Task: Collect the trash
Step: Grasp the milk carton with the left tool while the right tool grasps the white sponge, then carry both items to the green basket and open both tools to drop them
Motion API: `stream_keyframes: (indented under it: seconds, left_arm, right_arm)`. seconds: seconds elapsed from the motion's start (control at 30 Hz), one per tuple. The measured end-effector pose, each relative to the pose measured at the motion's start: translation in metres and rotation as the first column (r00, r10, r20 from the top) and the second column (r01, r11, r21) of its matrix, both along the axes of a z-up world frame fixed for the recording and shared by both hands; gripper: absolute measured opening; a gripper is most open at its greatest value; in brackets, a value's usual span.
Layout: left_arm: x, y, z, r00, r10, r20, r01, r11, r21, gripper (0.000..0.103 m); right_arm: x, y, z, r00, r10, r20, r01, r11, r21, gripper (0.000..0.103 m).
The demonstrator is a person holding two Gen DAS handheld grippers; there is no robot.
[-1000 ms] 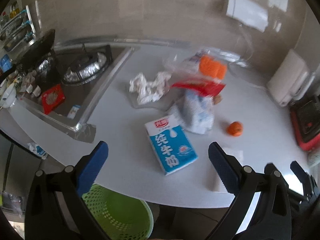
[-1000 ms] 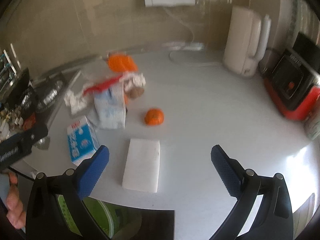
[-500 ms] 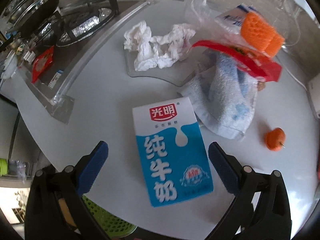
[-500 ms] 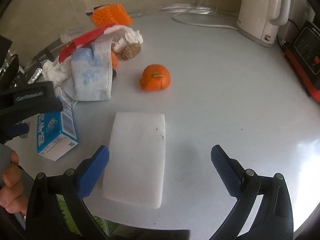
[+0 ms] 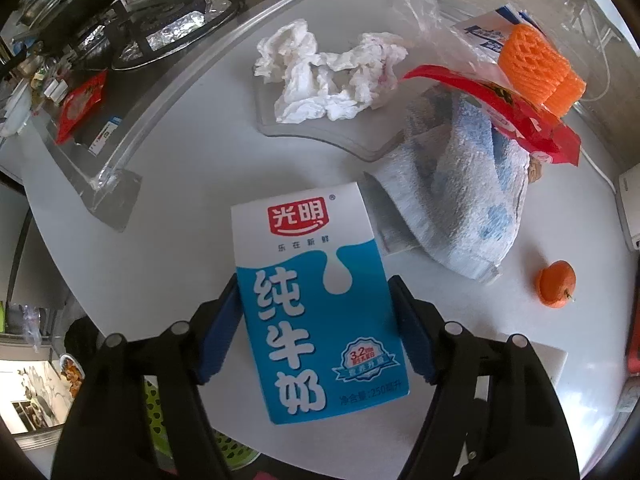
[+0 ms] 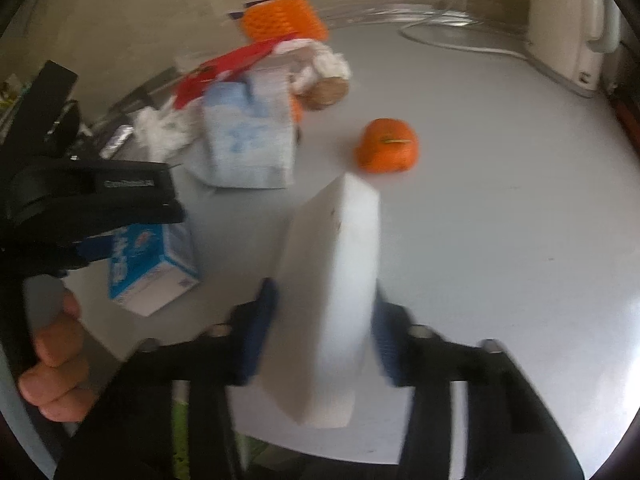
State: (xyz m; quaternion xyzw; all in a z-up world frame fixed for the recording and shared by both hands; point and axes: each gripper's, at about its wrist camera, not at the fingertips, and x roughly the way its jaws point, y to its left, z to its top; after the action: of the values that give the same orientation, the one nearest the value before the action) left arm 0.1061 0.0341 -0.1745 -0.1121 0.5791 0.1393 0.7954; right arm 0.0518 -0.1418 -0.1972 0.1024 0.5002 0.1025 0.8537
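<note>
Item 1. My left tongs (image 5: 316, 330): a second ago wide apart above the counter; now down low over the blue-and-white cardboard milk carton (image 5: 316, 300), jaws closing, blue pads against its two long sides. The carton lies flat on the white countertop (image 5: 172, 216), lower centre of the left view. The tongs point steeply down.

Item 2. My right tongs (image 6: 324, 330): likewise wide before; now jaws closing on the white rectangular foam block (image 6: 336, 280), which has tipped up off its flat face onto edge between the pads, centre of the blurred right view. Tongs angled down and forward.

Item 3. Meaning, as I judge it: two pieces of trash are gripped at once, ready to lift toward the green perforated plastic basket (image 5: 160, 416) showing under the counter edge, lower left.

Item 4. Left to collect, upper frame: crumpled white tissue (image 5: 324, 76), blue-patterned paper towel (image 5: 460, 200), red plastic wrapper (image 5: 496, 112), orange foam fruit net (image 5: 540, 72), small orange fruit (image 5: 556, 284) at right.

Item 5. A hand (image 6: 56, 364) holds the left tongs' grip, lower left of the right view.
</note>
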Motion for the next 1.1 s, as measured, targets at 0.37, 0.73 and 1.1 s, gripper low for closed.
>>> stream_keyframes:
  seconds: [0.37, 0.73, 1.1]
  left_arm:
    - [-0.020, 0.019, 0.028, 0.994, -0.057, 0.095, 0.060, 0.998, -0.032, 0.068]
    - [-0.134, 0.062, 0.066, 0.910, -0.389, 0.144, 0.379, 0.921, 0.087, 0.068]
    - [-0.204, 0.130, -0.025, 0.886, -0.459, 0.064, 0.457, 0.888, 0.045, 0.068]
  right_arm:
    - [-0.004, 0.001, 0.004, 1.000, 0.000, -0.012, 0.000, 1.000, 0.029, 0.020]
    - [-0.046, 0.018, 0.048, 0.997, 0.053, 0.051, -0.051, 0.998, -0.044, 0.020]
    - [-0.117, 0.083, 0.070, 0.996, 0.047, 0.079, -0.042, 0.997, -0.061, 0.020]
